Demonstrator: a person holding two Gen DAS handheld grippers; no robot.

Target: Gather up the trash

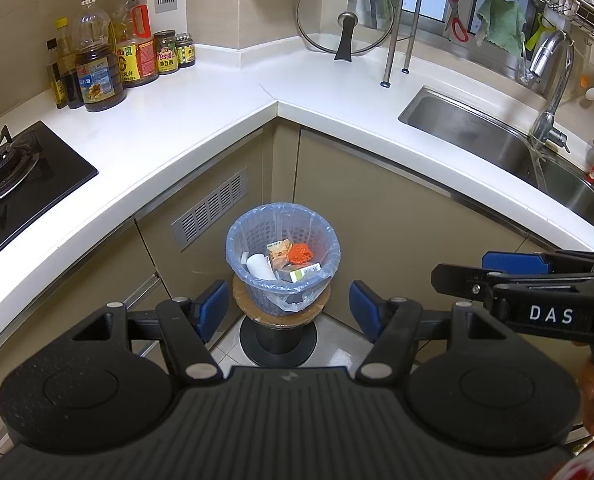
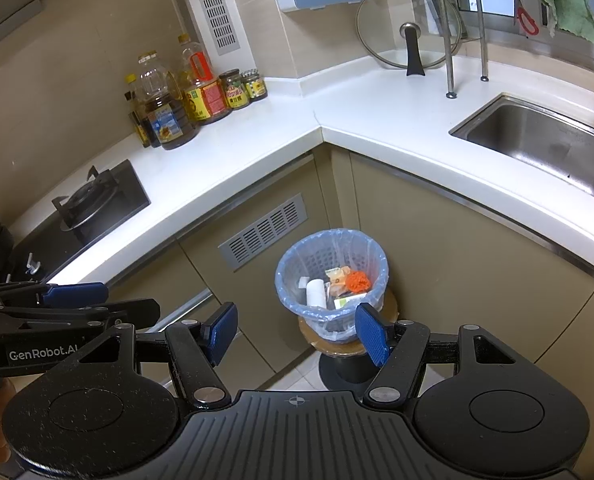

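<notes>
A small basket bin (image 1: 239, 236) (image 2: 287, 276) lined with a pale blue bag stands on a round stool in the floor corner below the counter. It holds a white roll, small boxes, a yellow wrapper and an orange scrubber (image 1: 300, 253) (image 2: 357, 281). My left gripper (image 1: 287, 312) is open and empty, high above the bin. My right gripper (image 2: 297, 334) is open and empty, also above the bin. Each gripper shows from the side in the other's view: the right one in the left wrist view (image 1: 497, 276), the left one in the right wrist view (image 2: 77, 300).
A white L-shaped counter (image 1: 201, 112) wraps the corner. A gas hob (image 1: 13, 176) is at left, oil bottles and jars (image 1: 105, 60) stand at the back left, a glass lid (image 1: 345, 16) leans in the corner, and a steel sink (image 1: 497, 140) with tap is at right.
</notes>
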